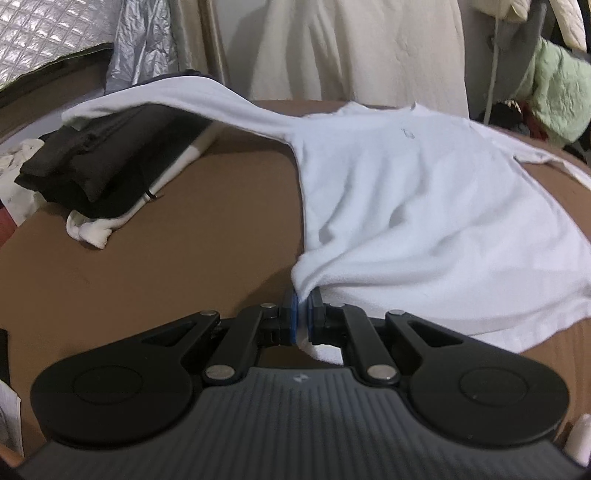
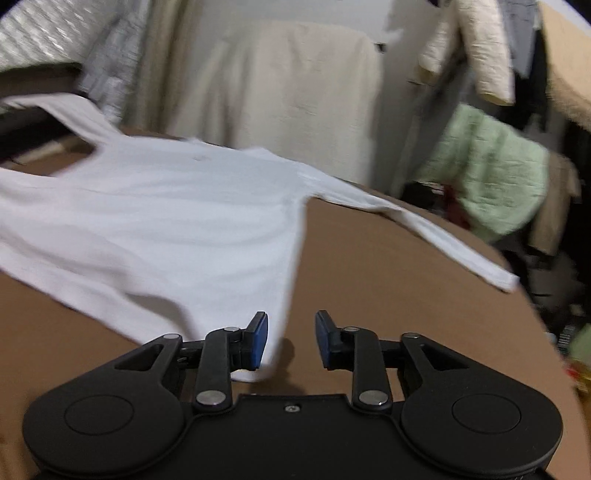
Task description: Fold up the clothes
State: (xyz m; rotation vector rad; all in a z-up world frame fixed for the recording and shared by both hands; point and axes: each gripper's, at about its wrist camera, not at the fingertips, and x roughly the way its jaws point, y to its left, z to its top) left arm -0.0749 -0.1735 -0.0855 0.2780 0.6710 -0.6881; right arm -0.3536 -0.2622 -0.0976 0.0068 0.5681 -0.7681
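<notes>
A white long-sleeved shirt (image 1: 406, 206) is spread across the middle of the brown surface (image 1: 184, 240), body mostly flat, one sleeve draped up over a dark folded pile (image 1: 96, 162) at the upper left of the left wrist view. The other sleeve (image 2: 443, 236) is stretched out toward the right edge in the right wrist view.

The left gripper (image 1: 303, 314) is clamped onto a bottom hem corner, and the cloth can be seen bunched between the pads. The right gripper (image 2: 291, 339) is spread wide with nothing pinched, the other hem corner lying right by its left pad.

Light, floppy knit by the look of it, so it'll probably sag and wrinkle unless it's taken at corners or seams, and both hem corners seem the obvious spots.

Cluttered room behind: pale hanging fabric (image 1: 354, 51), a green quilted thing (image 2: 491, 173) at right, silvery quilted sheeting (image 1: 48, 33) upper left.
</notes>
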